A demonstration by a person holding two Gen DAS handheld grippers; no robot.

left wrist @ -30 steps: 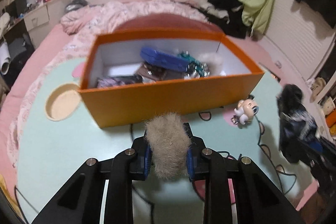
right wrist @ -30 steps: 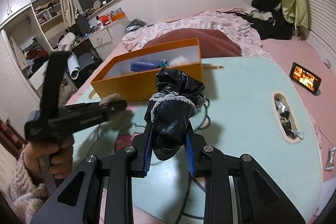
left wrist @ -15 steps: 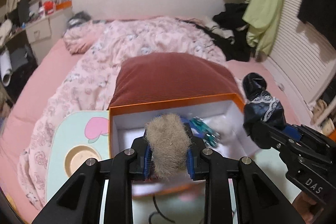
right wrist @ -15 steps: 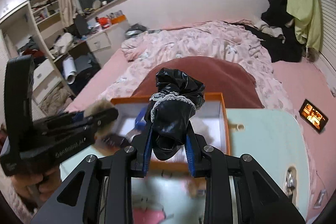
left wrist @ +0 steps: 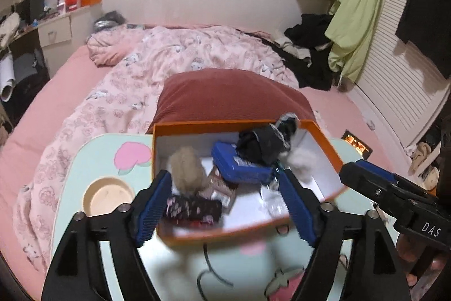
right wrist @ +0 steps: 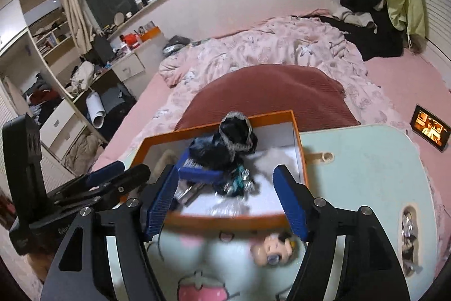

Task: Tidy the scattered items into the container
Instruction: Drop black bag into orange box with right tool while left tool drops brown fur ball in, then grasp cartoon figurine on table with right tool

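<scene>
While both grippers hang over the orange box (left wrist: 324, 133), their blue-padded fingers stand spread, having just been opening, and nothing is pinched between either pair. The left gripper (left wrist: 225, 205) has its fingers (left wrist: 153, 200) apart above the near half of the box; the right gripper (right wrist: 227, 198) is likewise wide above the box's near wall.

The box sits on the pale green surface (right wrist: 366, 160), its far wall against a dark red pillow (left wrist: 231, 95) on the bed. Inside, on the white floor of the box, a tan fur ball (left wrist: 187, 169) appears near the left wall, blurred, so it is unclear whether it rests or is in the air. A black lace-trimmed cloth (left wrist: 265, 143) lies over the far middle, partly on top of a blue case (left wrist: 236, 165). Just right of the case is a white fluffy tuft (left wrist: 303, 161), and some teal and silver trinkets (right wrist: 236, 182) sit at the case's near corner. A dark patterned pouch (left wrist: 194, 209) lies by the box's near wall, with a small brown packet (left wrist: 221, 188) between it and the case.

Outside the box, just before its near wall, a small doll figure (right wrist: 272, 247) lies on the surface, blurred. A round cup recess (left wrist: 107, 198) is set into the surface left of the box. A phone (right wrist: 430, 130) with a lit screen lies on the bed to the right of the box.
</scene>
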